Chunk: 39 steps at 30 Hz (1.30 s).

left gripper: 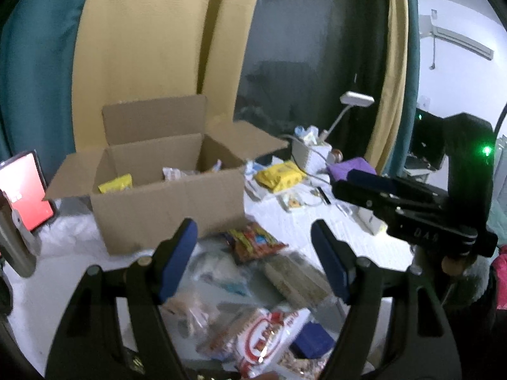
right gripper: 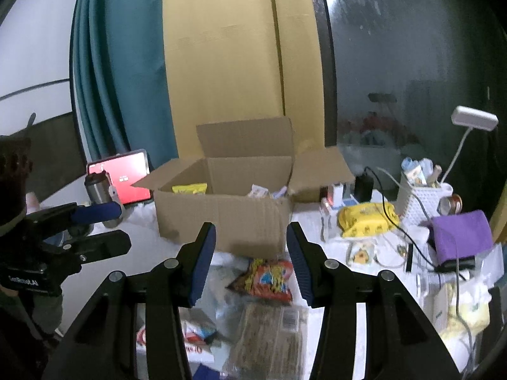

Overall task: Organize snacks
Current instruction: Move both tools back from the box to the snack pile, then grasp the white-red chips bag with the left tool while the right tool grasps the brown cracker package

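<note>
An open cardboard box (left gripper: 168, 202) (right gripper: 221, 218) stands on the white table, with a yellow snack pack (left gripper: 115, 185) (right gripper: 189, 188) and other packets inside. Loose snacks lie in front of it: a red-orange bag (left gripper: 253, 242) (right gripper: 266, 278), a brown flat pack (left gripper: 298, 277) (right gripper: 269, 338) and a red-white bag (left gripper: 269, 335). My left gripper (left gripper: 253, 262) is open and empty above the pile. My right gripper (right gripper: 252, 266) is open and empty above the red-orange bag. Each gripper shows in the other's view, the right one (left gripper: 358, 186) and the left one (right gripper: 107, 224).
A red-screened tablet (left gripper: 25, 190) (right gripper: 126, 177) and a steel flask (right gripper: 98, 190) stand left of the box. On the right are a yellow wipes pack (left gripper: 280, 175) (right gripper: 367, 218), a white basket (right gripper: 421, 196), a lamp (right gripper: 472, 120), a purple cloth (right gripper: 459, 231) and cables.
</note>
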Available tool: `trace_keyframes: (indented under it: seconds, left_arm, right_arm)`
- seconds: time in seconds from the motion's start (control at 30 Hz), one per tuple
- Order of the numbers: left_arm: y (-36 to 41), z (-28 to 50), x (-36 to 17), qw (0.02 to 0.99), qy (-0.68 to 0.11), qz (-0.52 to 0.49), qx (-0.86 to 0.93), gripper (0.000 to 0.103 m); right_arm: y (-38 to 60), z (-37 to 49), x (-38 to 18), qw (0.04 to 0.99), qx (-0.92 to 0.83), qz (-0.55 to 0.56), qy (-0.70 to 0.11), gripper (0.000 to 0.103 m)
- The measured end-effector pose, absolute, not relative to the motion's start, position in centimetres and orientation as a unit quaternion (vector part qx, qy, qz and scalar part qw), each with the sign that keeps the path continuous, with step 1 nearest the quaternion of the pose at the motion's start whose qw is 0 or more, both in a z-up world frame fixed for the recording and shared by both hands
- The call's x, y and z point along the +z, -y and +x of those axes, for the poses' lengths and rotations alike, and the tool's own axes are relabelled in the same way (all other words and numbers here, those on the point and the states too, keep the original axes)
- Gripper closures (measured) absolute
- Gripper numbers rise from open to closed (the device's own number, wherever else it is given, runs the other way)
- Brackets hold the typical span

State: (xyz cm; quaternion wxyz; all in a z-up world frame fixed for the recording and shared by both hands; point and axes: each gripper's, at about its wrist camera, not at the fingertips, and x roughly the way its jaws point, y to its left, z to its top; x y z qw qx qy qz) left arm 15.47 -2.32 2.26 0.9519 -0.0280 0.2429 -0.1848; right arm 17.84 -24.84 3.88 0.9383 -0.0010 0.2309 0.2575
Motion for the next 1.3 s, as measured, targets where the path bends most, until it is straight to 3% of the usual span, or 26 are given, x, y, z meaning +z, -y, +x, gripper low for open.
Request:
trace_keyframes:
  seconds: [0.13,0.23,0.37,0.5,0.7,1.3]
  left_arm:
    - [3.0,14.9,0.6,0.946,-0.259,-0.029,-0.192,0.027]
    - [3.3,14.7,-1.0,0.938,-0.282,-0.025,-0.200,0.014]
    - [3.6,14.6,-3.5,0.928,-0.311,-0.024,-0.202,0.013]
    - [3.8,14.5,-5.5,0.920,-0.333,-0.021,-0.207,0.013]
    - [3.5,15.1,-7.8,0.906,-0.362,-0.023,-0.217,0.013]
    - [3.3,17.9,-12.3,0.871,-0.424,-0.046,-0.244,0.012]
  right_arm:
    - [25.3,17.0,2.8,0.937,0.253,0.000,-0.242,0.054]
    - [25.7,16.5,1.7,0.935,0.247,0.005,-0.253,0.054]
    - [26.0,16.3,0.0,0.931,0.241,0.011,-0.273,0.053]
    - [26.4,16.4,-2.0,0.926,0.234,0.024,-0.295,0.035]
    - [26.7,17.2,-5.0,0.916,0.223,0.040,-0.332,0.018]
    - [24.5,20.3,-12.0,0.877,0.208,0.038,-0.432,0.012]
